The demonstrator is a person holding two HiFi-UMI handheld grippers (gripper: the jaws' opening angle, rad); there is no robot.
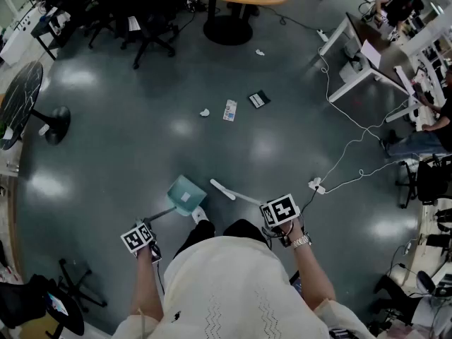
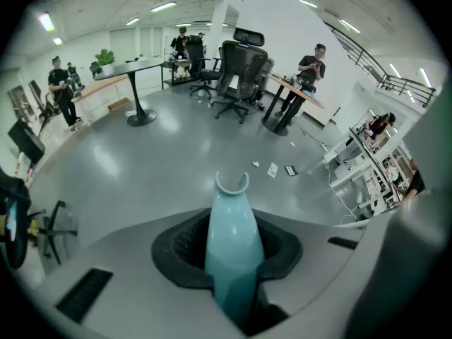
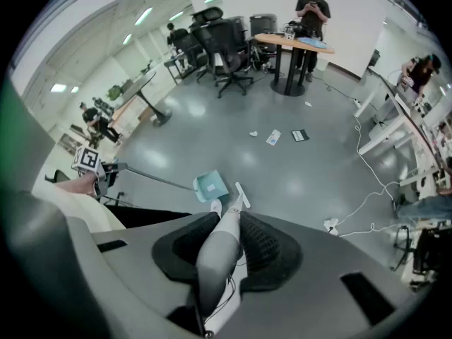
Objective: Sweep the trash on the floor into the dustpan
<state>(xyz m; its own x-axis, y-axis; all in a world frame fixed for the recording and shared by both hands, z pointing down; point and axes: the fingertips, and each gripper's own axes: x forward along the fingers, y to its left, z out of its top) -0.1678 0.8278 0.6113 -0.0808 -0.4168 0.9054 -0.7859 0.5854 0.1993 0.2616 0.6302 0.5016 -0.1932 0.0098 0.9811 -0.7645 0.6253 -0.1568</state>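
Clamping the dustpan (image 1: 185, 195) handle, the left claw (image 2: 233, 256) held the pan low beside a shoe (image 1: 200, 216); the right claw (image 3: 220, 249) gripped the broom (image 1: 222, 189). Trash (image 1: 230, 109) lay well ahead on the floor (image 1: 141, 140), some pieces too small to identify

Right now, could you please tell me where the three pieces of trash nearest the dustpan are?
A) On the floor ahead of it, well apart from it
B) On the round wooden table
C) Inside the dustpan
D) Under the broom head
A: the white scrap, the packet and the black item lie on the floor beyond the dustpan, none touching it, and clear of the broom.
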